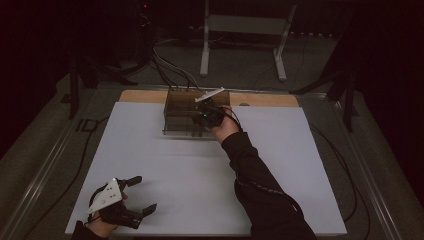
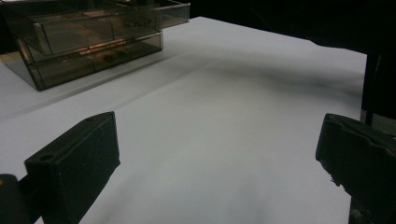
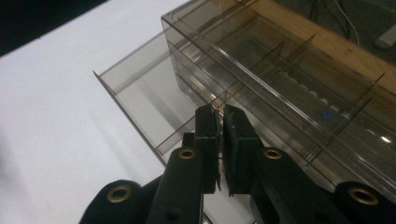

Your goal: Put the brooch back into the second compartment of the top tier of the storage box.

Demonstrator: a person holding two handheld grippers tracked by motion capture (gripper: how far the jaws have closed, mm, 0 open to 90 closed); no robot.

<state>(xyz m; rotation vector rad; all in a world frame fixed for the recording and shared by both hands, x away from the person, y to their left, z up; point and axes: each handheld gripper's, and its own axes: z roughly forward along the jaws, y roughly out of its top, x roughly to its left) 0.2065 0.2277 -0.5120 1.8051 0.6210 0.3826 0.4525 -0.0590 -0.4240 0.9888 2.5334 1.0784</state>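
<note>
A smoky, see-through plastic drawer organiser (image 1: pixel 192 114) stands at the far middle of the white-topped desk (image 1: pixel 165 170), just in front of a strip of bare wood (image 1: pixel 265 99). In the right gripper view one shallow drawer (image 3: pixel 140 100) stands pulled partway out of it and looks empty. The right gripper (image 3: pixel 221 140) is over the unit's near edge, its jaws clenched together; something thin may be pinched between the pads, but this cannot be told. The left gripper (image 1: pixel 141 195) rests near the desk's front left corner, well apart from the organiser, with its jaws released and wide and nothing between them.

The step in hand appears to be working that open drawer. The next move likely calls for lowering the closed jaw tips to the drawer's front wall and pressing squarely, so the light unit does not skid.
</note>
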